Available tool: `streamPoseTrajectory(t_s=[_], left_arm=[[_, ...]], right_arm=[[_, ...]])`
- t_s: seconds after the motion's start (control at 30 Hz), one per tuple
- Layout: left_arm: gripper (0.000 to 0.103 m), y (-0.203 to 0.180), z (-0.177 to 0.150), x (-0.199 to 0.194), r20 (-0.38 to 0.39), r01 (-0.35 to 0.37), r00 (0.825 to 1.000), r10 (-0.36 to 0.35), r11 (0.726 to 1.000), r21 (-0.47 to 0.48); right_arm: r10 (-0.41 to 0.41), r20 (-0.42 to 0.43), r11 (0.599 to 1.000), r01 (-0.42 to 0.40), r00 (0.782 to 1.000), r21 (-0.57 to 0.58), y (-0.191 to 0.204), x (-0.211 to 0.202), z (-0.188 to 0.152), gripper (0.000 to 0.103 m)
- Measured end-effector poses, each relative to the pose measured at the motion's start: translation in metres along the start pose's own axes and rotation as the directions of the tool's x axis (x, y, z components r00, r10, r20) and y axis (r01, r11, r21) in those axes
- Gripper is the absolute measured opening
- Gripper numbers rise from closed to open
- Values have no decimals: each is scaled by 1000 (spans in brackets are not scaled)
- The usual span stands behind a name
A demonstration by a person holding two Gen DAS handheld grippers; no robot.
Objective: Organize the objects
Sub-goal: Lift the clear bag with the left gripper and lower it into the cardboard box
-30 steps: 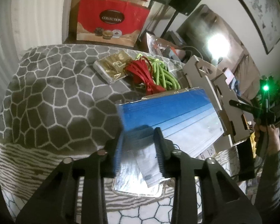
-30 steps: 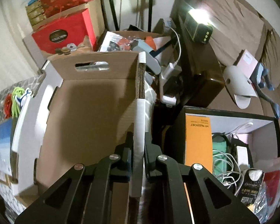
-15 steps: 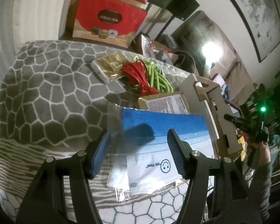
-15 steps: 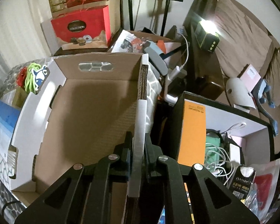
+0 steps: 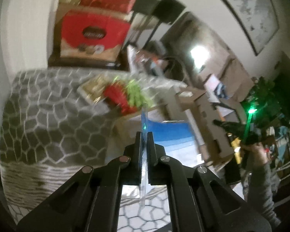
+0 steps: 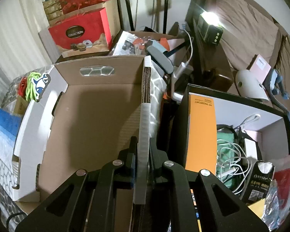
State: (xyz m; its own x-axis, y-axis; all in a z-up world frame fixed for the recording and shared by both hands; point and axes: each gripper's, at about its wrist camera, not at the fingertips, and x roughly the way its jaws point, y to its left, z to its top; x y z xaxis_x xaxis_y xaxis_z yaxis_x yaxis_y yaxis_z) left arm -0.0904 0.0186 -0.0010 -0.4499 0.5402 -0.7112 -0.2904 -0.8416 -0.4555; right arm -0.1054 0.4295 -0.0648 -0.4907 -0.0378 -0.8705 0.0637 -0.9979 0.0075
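My left gripper [image 5: 144, 135] is shut on the thin clear plastic edge [image 5: 144, 119] of a blue-and-white mask pack [image 5: 172, 133], which hangs to the right of the jaws above the patterned table cloth [image 5: 44, 106]. The picture is blurred by motion. My right gripper [image 6: 144, 141] is shut on the white-taped top edge of the right wall [image 6: 145, 116] of an open cardboard box [image 6: 90, 119], whose inside holds nothing. The same pack [image 6: 2, 123] lies just outside the box's left wall. In the left wrist view the box [image 5: 203, 104] stands right of the pack.
Red bands [image 5: 116, 94], green bands [image 5: 135, 94] and a gold packet [image 5: 92, 89] lie farther back on the table. A red gift box [image 5: 92, 34] stands behind. Right of the cardboard box sits a black box [image 6: 239, 100] with an orange pack [image 6: 201, 127] and cables.
My left gripper let go of the pack's body, opened wide, then shut on its clear plastic edge and rose. The right gripper keeps its hold on the box wall.
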Motion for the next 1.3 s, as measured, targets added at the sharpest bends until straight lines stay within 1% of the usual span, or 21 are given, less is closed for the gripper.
streamPoseTrajectory(t_s=[0.13, 0.27, 0.37, 0.47, 0.6, 0.77, 0.87, 0.93, 1.07, 1.17, 1.27, 1.3], left_arm=[[3, -19, 16, -17, 28, 95, 995, -95, 995, 1], [3, -40, 32, -24, 29, 203, 979, -203, 979, 4], [3, -61, 41, -22, 12, 240, 970, -241, 970, 32], [3, -82, 48, -20, 0, 249, 968, -249, 966, 68], [3, -116, 57, -21, -38, 300, 954, -298, 946, 123], [3, -158, 66, -29, -81, 363, 932, -353, 912, 194], [3, -180, 67, -29, -111, 376, 927, -359, 893, 246], [3, -189, 66, -19, -146, 376, 926, -348, 889, 262], [3, -203, 63, 18, -237, 378, 917, -320, 888, 263], [3, -208, 59, 48, -300, 386, 904, -306, 885, 260], [3, -209, 56, 71, -340, 378, 899, -277, 882, 281], [3, -210, 56, 80, -352, 370, 899, -260, 881, 295]], right_arm=[[3, -1, 1000, -3, 1000, 8, -1, 0, 0, 10], [4, -2, 1000, -4, 1000, 8, -1, 0, 0, 10], [5, -4, 1000, -5, 1000, 10, -1, 1, 0, 10], [6, -7, 1000, -6, 1000, 16, -2, 2, 0, 10], [6, -9, 1000, -6, 1000, 17, -2, 2, 0, 10], [18, -7, 999, -18, 1000, 28, -2, 2, 1, 10], [20, -6, 999, -20, 1000, 30, -3, 2, 0, 10], [20, -7, 999, -20, 1000, 31, -3, 2, 0, 10], [20, -7, 999, -20, 1000, 30, -3, 2, 0, 10], [21, -8, 999, -21, 1000, 29, -3, 2, 0, 10], [23, -11, 999, -22, 1000, 28, -5, 1, -1, 10], [21, -11, 999, -21, 1000, 27, -5, 1, -1, 10]])
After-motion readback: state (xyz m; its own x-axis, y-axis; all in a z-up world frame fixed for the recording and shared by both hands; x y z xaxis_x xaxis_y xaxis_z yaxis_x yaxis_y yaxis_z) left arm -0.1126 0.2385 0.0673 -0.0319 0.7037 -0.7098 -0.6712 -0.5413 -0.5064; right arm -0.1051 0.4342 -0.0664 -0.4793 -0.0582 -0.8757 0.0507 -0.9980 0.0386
